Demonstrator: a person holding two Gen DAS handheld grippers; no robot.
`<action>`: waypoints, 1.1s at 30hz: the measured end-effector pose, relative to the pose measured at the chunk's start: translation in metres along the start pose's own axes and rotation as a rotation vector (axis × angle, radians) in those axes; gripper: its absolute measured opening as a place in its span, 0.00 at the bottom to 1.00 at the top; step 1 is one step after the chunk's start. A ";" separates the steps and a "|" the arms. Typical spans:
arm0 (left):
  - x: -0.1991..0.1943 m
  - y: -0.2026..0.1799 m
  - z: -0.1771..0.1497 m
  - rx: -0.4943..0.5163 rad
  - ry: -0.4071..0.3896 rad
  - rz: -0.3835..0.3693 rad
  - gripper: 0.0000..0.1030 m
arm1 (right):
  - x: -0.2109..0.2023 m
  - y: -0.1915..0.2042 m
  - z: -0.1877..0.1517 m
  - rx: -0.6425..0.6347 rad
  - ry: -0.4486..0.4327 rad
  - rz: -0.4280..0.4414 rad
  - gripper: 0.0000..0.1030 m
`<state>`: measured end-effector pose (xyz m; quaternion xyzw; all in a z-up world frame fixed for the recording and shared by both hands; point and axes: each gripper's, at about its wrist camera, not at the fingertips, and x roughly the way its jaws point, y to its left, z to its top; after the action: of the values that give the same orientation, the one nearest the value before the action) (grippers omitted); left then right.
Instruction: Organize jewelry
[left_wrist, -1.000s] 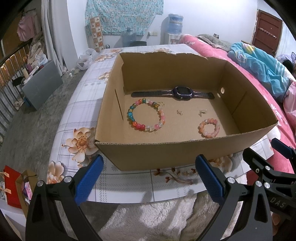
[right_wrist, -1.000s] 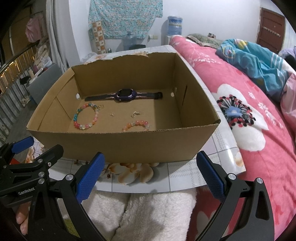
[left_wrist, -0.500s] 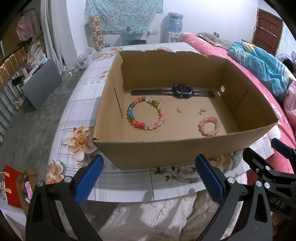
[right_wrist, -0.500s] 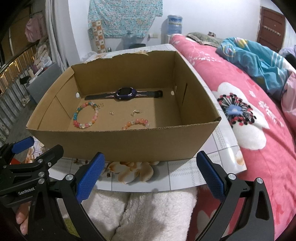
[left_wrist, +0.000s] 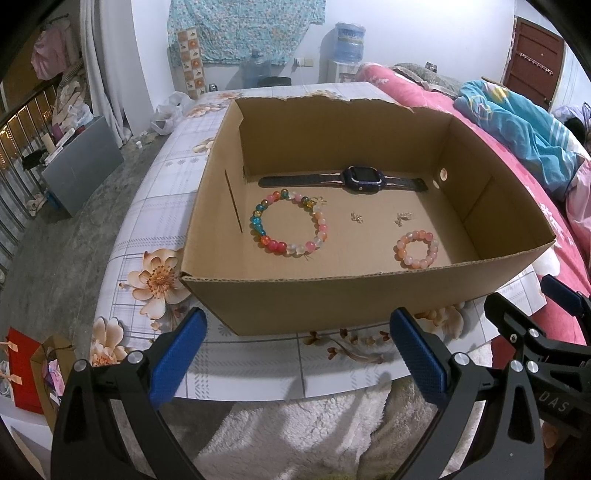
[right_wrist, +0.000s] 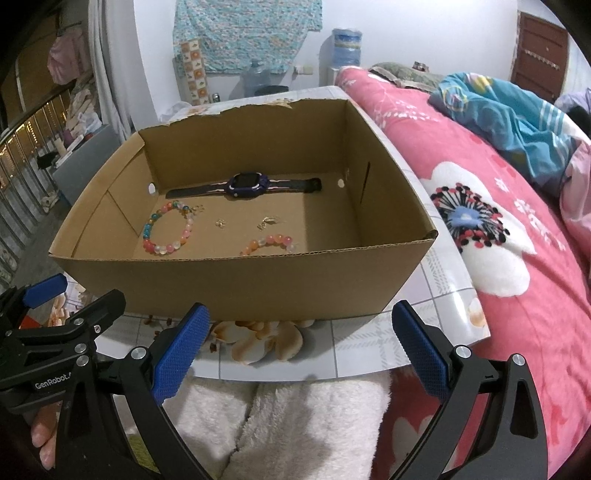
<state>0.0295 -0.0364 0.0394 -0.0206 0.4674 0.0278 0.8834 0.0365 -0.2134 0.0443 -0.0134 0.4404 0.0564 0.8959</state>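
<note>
Everything sits in the box (left_wrist: 354, 295) on the counter (left_wrist: 155, 206). From its left wall going right: big bracelet (left_wrist: 289, 226), watch (left_wrist: 360, 179) along the back wall, two tiny charms (left_wrist: 357, 218), small bracelet (left_wrist: 417, 249) near the front wall. Left claw (left_wrist: 295, 363) and right claw (right_wrist: 297, 347) both hang wide apart in front of the box, gripping nothing.

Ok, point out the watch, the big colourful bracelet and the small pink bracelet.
watch (left_wrist: 361, 178): left wrist view, on its dark face.
big colourful bracelet (left_wrist: 257, 222): left wrist view, on its blue beads.
small pink bracelet (left_wrist: 403, 254): left wrist view, on its left beads.
</note>
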 end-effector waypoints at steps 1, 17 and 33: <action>0.000 0.000 0.000 0.000 0.001 0.000 0.95 | 0.000 -0.001 0.001 0.000 0.001 0.001 0.92; 0.000 0.000 0.000 0.000 0.001 0.000 0.95 | 0.000 -0.002 0.002 -0.002 0.002 0.001 0.92; 0.000 0.000 0.000 -0.001 0.002 -0.001 0.94 | 0.000 -0.002 0.002 -0.003 0.002 0.001 0.92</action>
<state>0.0296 -0.0366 0.0395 -0.0212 0.4684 0.0274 0.8829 0.0386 -0.2150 0.0453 -0.0146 0.4410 0.0576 0.8955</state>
